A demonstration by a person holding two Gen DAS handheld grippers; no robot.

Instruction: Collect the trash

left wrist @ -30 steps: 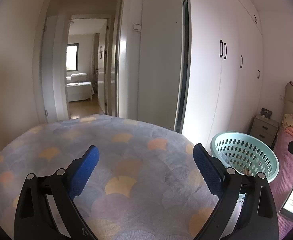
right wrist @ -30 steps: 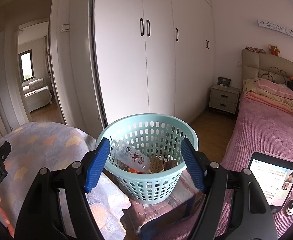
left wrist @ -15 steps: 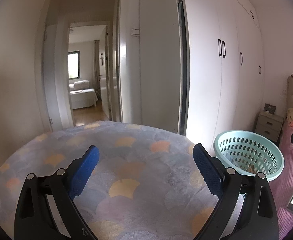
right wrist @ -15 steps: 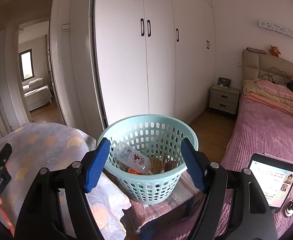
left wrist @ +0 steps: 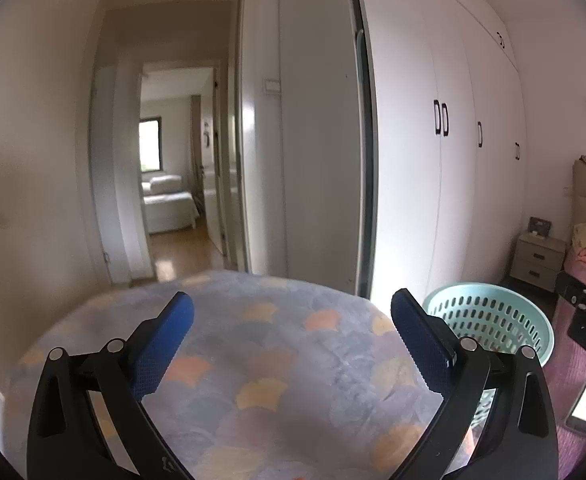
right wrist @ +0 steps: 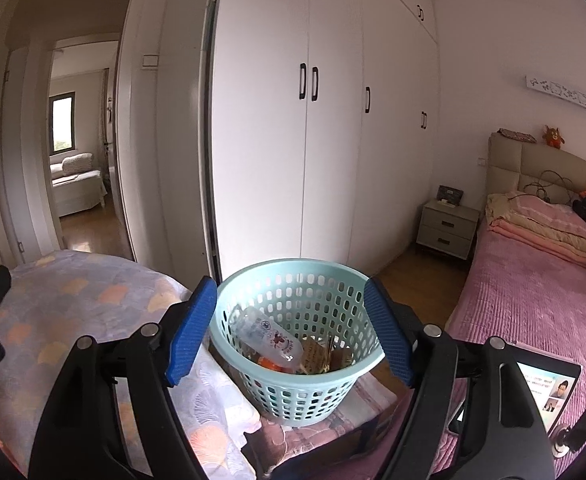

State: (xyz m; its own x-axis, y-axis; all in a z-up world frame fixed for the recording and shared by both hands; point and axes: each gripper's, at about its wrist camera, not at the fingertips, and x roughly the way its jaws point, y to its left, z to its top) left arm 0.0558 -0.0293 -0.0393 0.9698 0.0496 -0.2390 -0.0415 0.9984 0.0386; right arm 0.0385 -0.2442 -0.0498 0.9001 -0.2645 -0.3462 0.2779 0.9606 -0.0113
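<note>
A pale green perforated basket stands on a low cloth-covered stool between the two beds. It holds a clear plastic bottle, brown wrappers and something orange. My right gripper hovers just in front of and above the basket. Its jaws are opening and nothing is between the blue pads. My left gripper is open and empty over a lilac blanket with orange fan shapes. The basket shows to its right.
White wardrobe doors fill the back wall, and an open doorway leads to another room at left. A pink bed with a tablet lies at right, a nightstand beyond it.
Both grippers have lifted a little, so the blanket and basket sit lower in their views. The left view has swung slightly toward the doorway. Nothing was picked up or let go.
</note>
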